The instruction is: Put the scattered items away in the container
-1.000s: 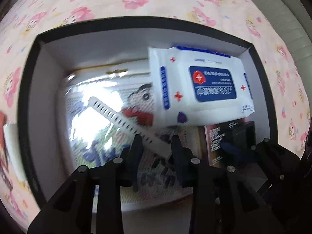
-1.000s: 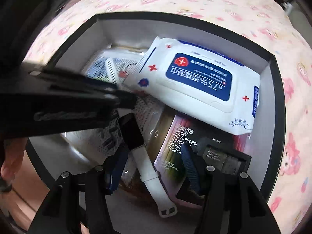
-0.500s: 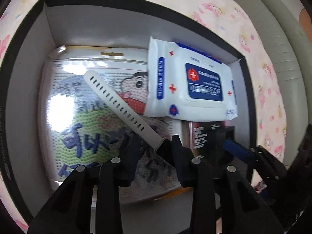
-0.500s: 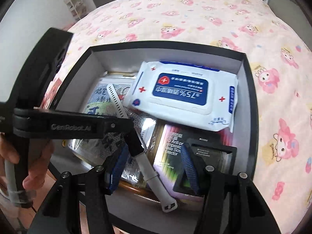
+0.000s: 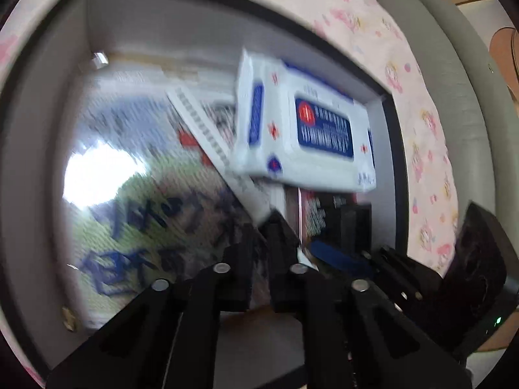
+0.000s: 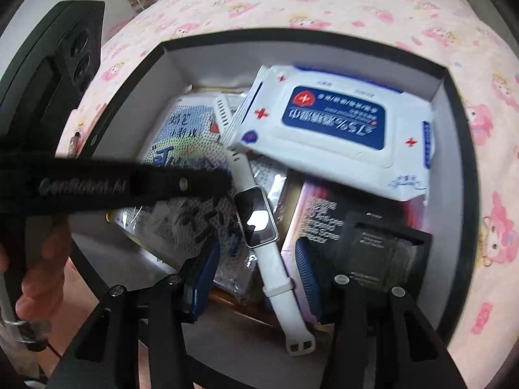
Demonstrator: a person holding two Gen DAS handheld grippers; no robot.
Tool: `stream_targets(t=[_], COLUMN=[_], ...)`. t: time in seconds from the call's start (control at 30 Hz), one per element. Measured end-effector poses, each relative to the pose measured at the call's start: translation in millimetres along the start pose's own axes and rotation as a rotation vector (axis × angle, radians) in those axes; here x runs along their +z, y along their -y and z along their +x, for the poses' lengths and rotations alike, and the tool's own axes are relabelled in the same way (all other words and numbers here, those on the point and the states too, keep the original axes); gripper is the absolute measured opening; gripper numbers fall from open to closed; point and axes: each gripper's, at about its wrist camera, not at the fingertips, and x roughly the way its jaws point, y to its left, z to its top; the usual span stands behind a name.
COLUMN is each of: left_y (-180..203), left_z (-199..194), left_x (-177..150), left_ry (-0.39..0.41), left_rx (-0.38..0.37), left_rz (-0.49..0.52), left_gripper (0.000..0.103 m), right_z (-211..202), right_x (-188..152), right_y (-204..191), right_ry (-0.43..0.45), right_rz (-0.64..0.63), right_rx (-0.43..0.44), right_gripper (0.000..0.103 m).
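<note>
A black box with grey walls (image 6: 168, 64) stands on a pink-patterned bed. In it lie a white wet-wipes pack (image 6: 334, 126), a cartoon-printed bag (image 6: 181, 142), a screen-protector box (image 6: 324, 223) and a black packet (image 6: 382, 246). A white smart band (image 6: 256, 220) lies across the bag. My left gripper (image 5: 259, 246) is shut on the band's strap (image 5: 207, 136), and its black arm (image 6: 129, 184) crosses the right wrist view. My right gripper (image 6: 256, 275) is open above the box's near side, holding nothing.
The pink cartoon bedsheet (image 6: 356, 3) surrounds the box. A grey padded bed edge (image 5: 454, 64) runs along the right. A hand (image 6: 42, 275) holds the left gripper's handle at the left.
The left gripper has moved lower and closer into the box with the band, and its view is now blurred. The right gripper has stayed open over the box's near side.
</note>
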Motion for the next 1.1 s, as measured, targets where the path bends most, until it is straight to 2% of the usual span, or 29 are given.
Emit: stream_targets(t=[0.17, 0.33, 0.43, 0.47, 0.53, 0.6, 0.7, 0.8, 0.9, 0.97, 1.03, 1.1], left_y=[3.0, 6.0, -0.2, -5.2, -14.2, -17.5, -15.7, -10.9, -14.2, -19.6, -26.0, -35.3], left_z=[8.6, 17.3, 10.4, 9.5, -4.0, -13.2, -11.6, -4.0, -7.6, -16.3, -26.2, -31.8], left_x=[5.5, 10.9, 11.2, 21.3, 10.4, 2.9, 2.4, 1.8, 3.2, 5.5, 8.0, 9.7], left_ry=[-0.02, -0.039, -0.021, -0.013, -0.004, -0.003, -0.026, -0.024, 0.003, 0.035, 0.073, 0.06], left_rx=[-0.017, -0.033, -0.019, -0.01, 0.02, 0.043, 0.032, 0.053, 0.104, 0.141, 0.205, 0.167], left_rz=[0.003, 0.005, -0.003, -0.005, -0.005, -0.001, 0.024, 0.054, 0.047, 0.043, 0.046, 0.021], left_gripper=[0.026, 0.027, 0.027, 0.027, 0.027, 0.027, 0.033, 0.033, 0.013, 0.009, 0.007, 0.007], right_z=[6.5, 7.8, 8.9, 8.4, 5.9, 1.7, 5.2, 13.0, 16.9, 18.7, 16.1, 6.9], right_x=[2.8, 2.5, 5.3, 6.6, 8.7, 9.3, 9.9, 10.4, 11.1, 11.4, 11.4, 11.1], right_y=[-4.2, -10.9, -12.6, -12.8, -13.1, -13.1, -11.3, -12.5, -19.6, -26.2, -34.4, -34.7], right_ry=[-0.011, -0.018, -0.019, -0.017, -0.009, 0.007, -0.001, -0.018, -0.015, -0.014, 0.007, 0.048], right_rz=[0.01, -0.016, -0.008, -0.002, 0.008, 0.011, 0.025, 0.048, 0.038, 0.023, -0.017, -0.029], right_rx=[0.059, 0.076, 0.13, 0.147, 0.163, 0.161, 0.116, 0.15, 0.169, 0.181, 0.118, 0.07], right_gripper=[0.045, 0.045, 0.045, 0.045, 0.045, 0.045, 0.045, 0.045, 0.045, 0.045, 0.045, 0.045])
